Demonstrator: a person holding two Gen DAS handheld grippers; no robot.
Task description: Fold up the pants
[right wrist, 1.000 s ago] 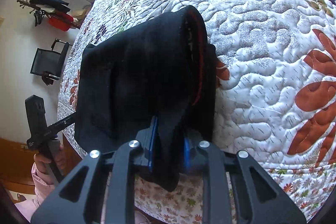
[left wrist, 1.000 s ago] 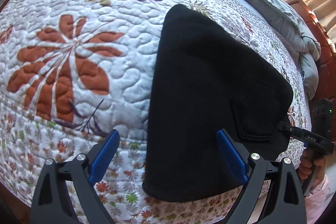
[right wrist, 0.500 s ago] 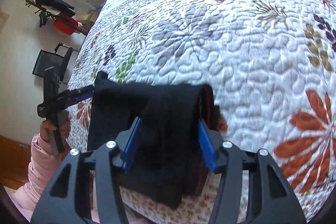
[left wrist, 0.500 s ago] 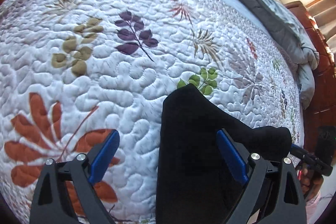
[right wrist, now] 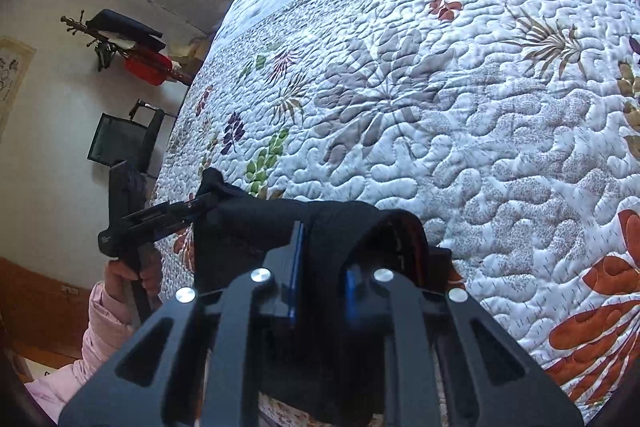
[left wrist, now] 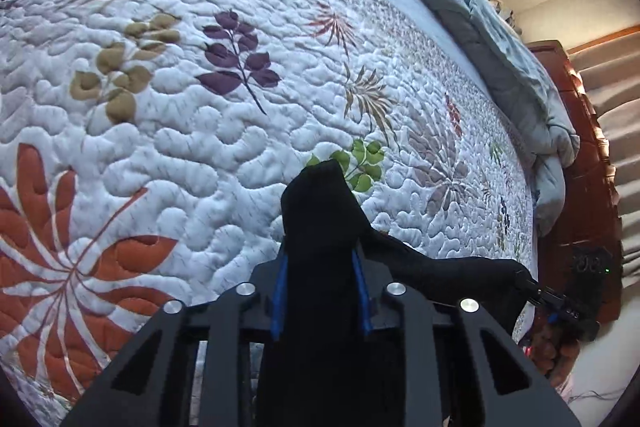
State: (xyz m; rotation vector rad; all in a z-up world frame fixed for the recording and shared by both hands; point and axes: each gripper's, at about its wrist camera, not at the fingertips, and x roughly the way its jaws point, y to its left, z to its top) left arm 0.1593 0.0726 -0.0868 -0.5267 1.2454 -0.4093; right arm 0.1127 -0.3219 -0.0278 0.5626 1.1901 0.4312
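Observation:
The black pants (left wrist: pixel 320 211) are bunched up between the blue pads of my left gripper (left wrist: pixel 320 267), whose jaws are closing and press on the cloth. From there the cloth stretches right to my right gripper (left wrist: pixel 538 293). In the right wrist view the pants (right wrist: pixel 256 223) hang in a band above the quilt. My right gripper (right wrist: pixel 324 267) is closing, its pads squeezing a thick fold with a red inner edge (right wrist: pixel 408 239). The left gripper (right wrist: pixel 200 203) pinches the far corner, held by a hand in a pink sleeve (right wrist: pixel 108 315).
A white quilted bedspread (left wrist: pixel 200 147) with leaf prints covers the bed. A grey-blue duvet (left wrist: pixel 500 39) is bunched along the far side by a wooden headboard (left wrist: pixel 576 187). A dark chair (right wrist: pixel 124 143) and a wall rack (right wrist: pixel 120 39) stand beyond the bed's left edge.
Both grippers moved forward over the quilt and closed on the pants' near edge. The left one went from wide open to pinching cloth. The right one opened, then closed again.

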